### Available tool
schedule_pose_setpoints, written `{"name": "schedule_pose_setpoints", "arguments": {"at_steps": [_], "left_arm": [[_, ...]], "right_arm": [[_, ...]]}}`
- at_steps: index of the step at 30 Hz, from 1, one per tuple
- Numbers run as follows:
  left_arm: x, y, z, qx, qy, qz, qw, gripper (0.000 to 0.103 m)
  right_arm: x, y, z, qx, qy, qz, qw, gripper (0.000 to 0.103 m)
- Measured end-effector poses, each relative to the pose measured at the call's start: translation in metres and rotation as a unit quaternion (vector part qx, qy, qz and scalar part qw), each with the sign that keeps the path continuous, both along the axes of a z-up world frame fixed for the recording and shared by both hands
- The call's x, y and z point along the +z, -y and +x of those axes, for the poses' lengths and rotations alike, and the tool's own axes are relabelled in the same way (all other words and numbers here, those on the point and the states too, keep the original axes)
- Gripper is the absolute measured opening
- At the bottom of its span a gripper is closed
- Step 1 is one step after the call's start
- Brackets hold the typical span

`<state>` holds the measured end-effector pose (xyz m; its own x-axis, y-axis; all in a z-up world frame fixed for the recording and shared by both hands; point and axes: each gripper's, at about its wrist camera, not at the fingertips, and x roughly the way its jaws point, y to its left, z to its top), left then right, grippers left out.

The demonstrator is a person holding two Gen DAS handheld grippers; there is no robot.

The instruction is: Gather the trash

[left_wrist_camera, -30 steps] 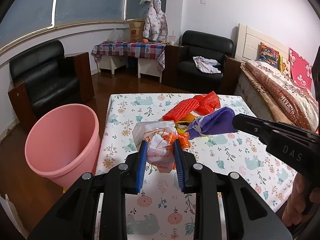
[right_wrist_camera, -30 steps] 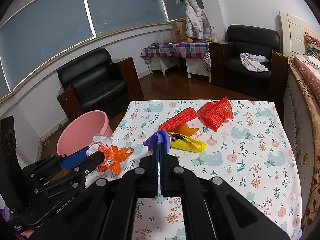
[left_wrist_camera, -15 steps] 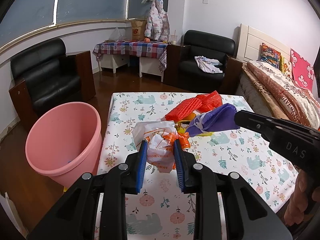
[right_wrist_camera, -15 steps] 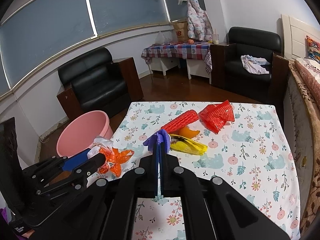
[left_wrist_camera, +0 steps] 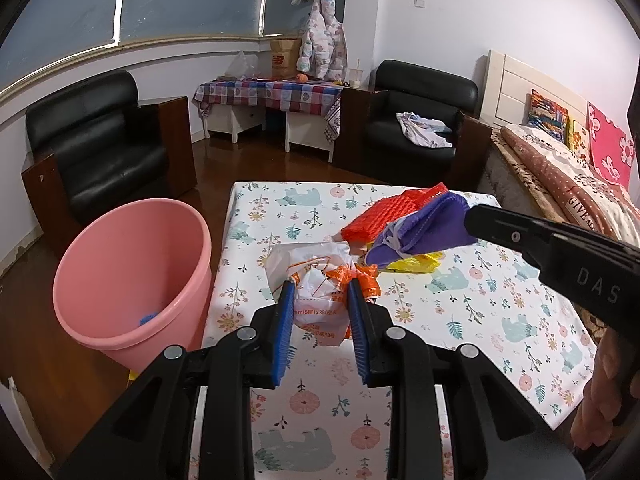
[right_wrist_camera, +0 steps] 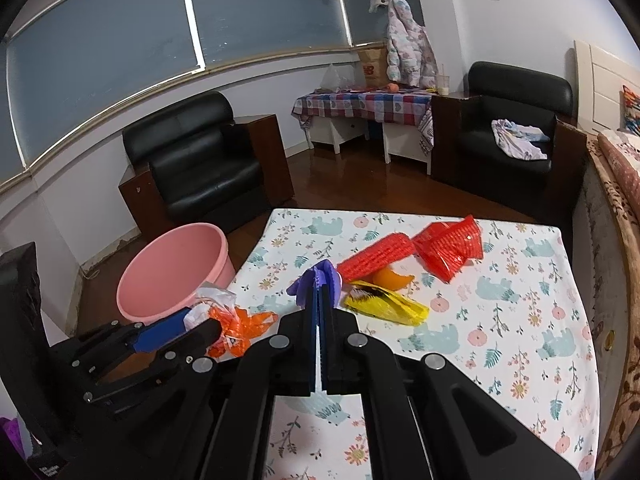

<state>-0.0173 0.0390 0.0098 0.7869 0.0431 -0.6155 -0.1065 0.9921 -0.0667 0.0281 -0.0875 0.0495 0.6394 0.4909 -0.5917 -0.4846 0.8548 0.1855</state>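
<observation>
My left gripper point(left_wrist_camera: 322, 286) is shut on a crumpled white and orange plastic bag point(left_wrist_camera: 318, 280), held above the floral table point(left_wrist_camera: 480, 320); it also shows in the right wrist view as the left gripper point(right_wrist_camera: 208, 320) with the bag point(right_wrist_camera: 240, 320). The right gripper point(right_wrist_camera: 320, 280) is shut on a purple wrapper point(right_wrist_camera: 308, 282), seen from the left as the purple wrapper point(left_wrist_camera: 424, 232) at the tip of the right gripper point(left_wrist_camera: 470, 218). A pink bucket point(left_wrist_camera: 132, 276) stands on the floor left of the table. Red net bags point(right_wrist_camera: 448, 246), an orange piece point(right_wrist_camera: 390, 278) and a yellow wrapper point(right_wrist_camera: 384, 306) lie on the table.
Two black armchairs point(left_wrist_camera: 104, 148) point(left_wrist_camera: 420, 128) and a checked-cloth side table point(left_wrist_camera: 272, 94) stand at the back. A bed point(left_wrist_camera: 572, 184) runs along the right. A small blue item point(left_wrist_camera: 149, 317) lies in the bucket. A hand point(left_wrist_camera: 600, 400) holds the right gripper.
The views have shifted only slightly. Both grippers keep hold of their trash, and nothing on the table has moved.
</observation>
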Motion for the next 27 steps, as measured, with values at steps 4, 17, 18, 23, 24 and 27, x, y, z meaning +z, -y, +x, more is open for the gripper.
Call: {"name": "schedule_pose_setpoints", "arguments": {"at_steps": [4, 17, 18, 23, 24, 27], "left_arm": [[0.001, -0.012, -0.001, 0.011, 0.008, -0.007, 0.9999, 0.027], [0.006, -0.13, 0.002, 0.132, 0.025, -0.029, 0.9905, 0.027], [0.002, -0.14, 0.003, 0.141, 0.02, -0.032, 0.9894, 0.027], [-0.014, -0.181, 0.006, 0.174, 0.003, -0.046, 0.9836, 0.027], [-0.018, -0.187, 0.007, 0.181, -0.002, -0.047, 0.9823, 0.027], [-0.027, -0.202, 0.005, 0.189, -0.01, -0.054, 0.9805, 0.027]], "right_arm": [[0.006, -0.016, 0.003, 0.016, 0.01, -0.007, 1.0, 0.001], [0.019, -0.113, 0.023, 0.103, 0.026, 0.006, 0.994, 0.0], [0.02, -0.121, 0.025, 0.109, 0.025, 0.01, 0.994, 0.0], [0.024, -0.158, 0.036, 0.135, 0.02, 0.025, 0.99, 0.0], [0.025, -0.165, 0.039, 0.139, 0.019, 0.027, 0.99, 0.0], [0.025, -0.18, 0.046, 0.147, 0.016, 0.033, 0.988, 0.0]]}}
